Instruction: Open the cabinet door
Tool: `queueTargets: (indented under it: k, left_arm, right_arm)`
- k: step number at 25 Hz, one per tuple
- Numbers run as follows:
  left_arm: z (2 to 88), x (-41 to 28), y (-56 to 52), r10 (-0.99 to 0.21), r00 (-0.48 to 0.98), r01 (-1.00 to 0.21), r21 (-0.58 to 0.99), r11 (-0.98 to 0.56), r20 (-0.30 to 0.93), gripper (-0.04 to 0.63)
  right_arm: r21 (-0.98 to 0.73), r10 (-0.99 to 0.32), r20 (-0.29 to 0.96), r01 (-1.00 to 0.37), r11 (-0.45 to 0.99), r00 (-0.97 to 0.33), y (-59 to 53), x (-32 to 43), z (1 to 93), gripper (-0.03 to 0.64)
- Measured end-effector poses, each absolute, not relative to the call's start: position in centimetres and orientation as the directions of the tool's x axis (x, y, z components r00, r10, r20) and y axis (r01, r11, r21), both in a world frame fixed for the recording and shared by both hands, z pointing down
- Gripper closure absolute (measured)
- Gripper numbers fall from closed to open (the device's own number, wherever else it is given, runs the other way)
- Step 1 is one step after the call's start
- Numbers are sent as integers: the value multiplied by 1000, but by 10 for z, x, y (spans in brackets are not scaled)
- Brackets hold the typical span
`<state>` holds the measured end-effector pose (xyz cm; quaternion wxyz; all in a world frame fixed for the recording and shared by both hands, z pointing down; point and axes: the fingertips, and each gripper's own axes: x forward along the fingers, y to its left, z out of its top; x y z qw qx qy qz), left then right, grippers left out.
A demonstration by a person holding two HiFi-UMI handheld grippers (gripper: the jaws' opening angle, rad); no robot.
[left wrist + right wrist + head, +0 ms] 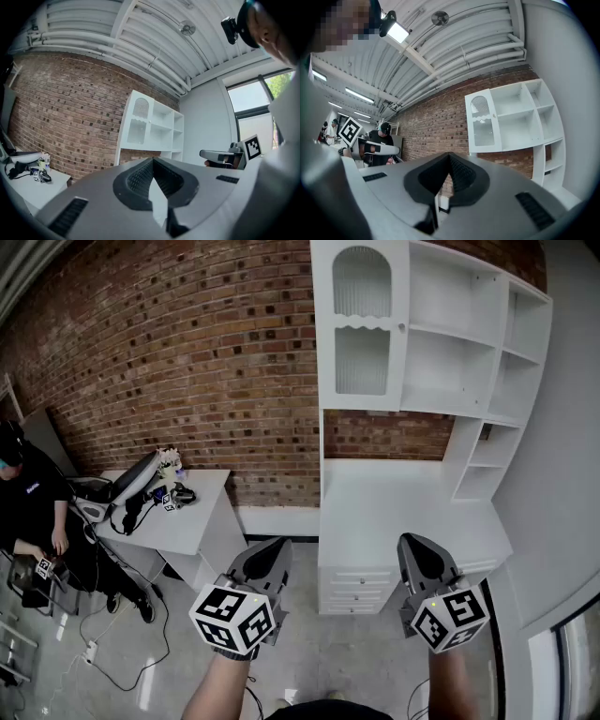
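The white cabinet door (361, 322), with an arched ribbed pane and a small knob (403, 327) on its right edge, is closed at the upper left of a tall white shelf unit. It also shows in the left gripper view (137, 123) and the right gripper view (482, 123). My left gripper (272, 546) and right gripper (419, 540) are held side by side, low and well short of the unit, pointing toward it. The jaw tips of the left gripper (152, 160) meet with nothing between them. The right gripper (450, 155) is likewise shut and empty.
Open shelves (455, 334) fill the unit to the right of the door, above a white desk top (394, 507) and drawers (361, 589). A small white table (202, 521) with cables and gear stands at the left by the brick wall. A seated person (28, 502) is at the far left. Cables (112, 638) lie on the floor.
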<state>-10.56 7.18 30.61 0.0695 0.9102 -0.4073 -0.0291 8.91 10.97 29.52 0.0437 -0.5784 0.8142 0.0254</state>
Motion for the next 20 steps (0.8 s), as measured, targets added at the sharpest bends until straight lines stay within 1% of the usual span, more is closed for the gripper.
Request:
queueTargets:
  k: [9, 20]
  left_arm:
    - [306, -81, 68, -747, 665, -739, 143, -658, 3, 592]
    - [305, -52, 63, -767, 642, -760, 137, -635, 7, 592]
  right_arm:
    - [-5, -937, -97, -941, 338, -336, 105, 111, 299, 615]
    - [-28, -923, -132, -929, 368, -361, 106, 146, 292, 615]
